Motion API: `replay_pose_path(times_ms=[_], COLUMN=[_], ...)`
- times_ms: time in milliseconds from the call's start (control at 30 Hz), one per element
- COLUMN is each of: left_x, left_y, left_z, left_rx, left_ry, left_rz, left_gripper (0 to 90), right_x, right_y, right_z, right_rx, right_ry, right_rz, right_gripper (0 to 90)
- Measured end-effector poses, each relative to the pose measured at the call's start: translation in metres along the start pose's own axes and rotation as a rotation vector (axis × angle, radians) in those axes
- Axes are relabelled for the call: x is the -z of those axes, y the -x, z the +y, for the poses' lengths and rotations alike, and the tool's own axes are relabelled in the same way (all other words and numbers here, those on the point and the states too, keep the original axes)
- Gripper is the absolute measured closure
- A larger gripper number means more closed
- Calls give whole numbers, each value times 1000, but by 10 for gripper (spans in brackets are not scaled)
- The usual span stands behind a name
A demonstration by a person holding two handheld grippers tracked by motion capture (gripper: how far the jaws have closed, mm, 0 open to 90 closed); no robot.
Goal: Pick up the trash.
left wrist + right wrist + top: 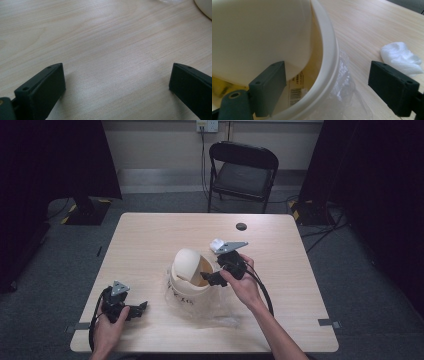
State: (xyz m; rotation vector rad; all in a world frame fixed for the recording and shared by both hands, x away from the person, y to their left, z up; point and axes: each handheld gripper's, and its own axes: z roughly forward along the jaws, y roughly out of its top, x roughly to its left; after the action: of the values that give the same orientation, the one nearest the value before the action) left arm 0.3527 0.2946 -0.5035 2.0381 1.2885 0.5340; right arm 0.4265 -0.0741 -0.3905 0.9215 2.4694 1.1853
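A cream round bin (189, 285) with a domed swing lid (188, 262) stands mid-table on a clear plastic bag (200, 312). My right gripper (214, 278) is open at the bin's right rim (329, 62); one jaw sits inside the opening by the tilted lid (257, 35), the other outside over the bag (342, 87). A white crumpled wad (217, 244) lies on the table behind that gripper, also seen as the wad (400, 57). My left gripper (136, 310) rests open near the front left edge, with bare wood between its jaws (117, 80).
The light wood table (150, 235) has a small dark round hole (241, 226) near its far edge. A black folding chair (242, 172) stands beyond the table. Dark curtains hang at both sides. The bin's edge (203, 7) shows at the top right of the left gripper view.
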Motion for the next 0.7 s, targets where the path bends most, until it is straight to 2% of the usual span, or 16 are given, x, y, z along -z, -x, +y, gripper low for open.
replay_pose_path(times_ms=[300,400,700], left_x=[0,0,0], left_y=[0,0,0], left_z=[0,0,0], left_rx=[0,0,1], left_ry=[0,0,0], left_rz=[0,0,0], left_gripper=[0,0,0], right_x=[-14,-19,-19], right_y=[0,1,4], right_z=[2,1,1], right_rx=[-7,-16,-36], right_ry=[-17,-38,-18], right_rz=[5,14,28], right_gripper=[141,144,146])
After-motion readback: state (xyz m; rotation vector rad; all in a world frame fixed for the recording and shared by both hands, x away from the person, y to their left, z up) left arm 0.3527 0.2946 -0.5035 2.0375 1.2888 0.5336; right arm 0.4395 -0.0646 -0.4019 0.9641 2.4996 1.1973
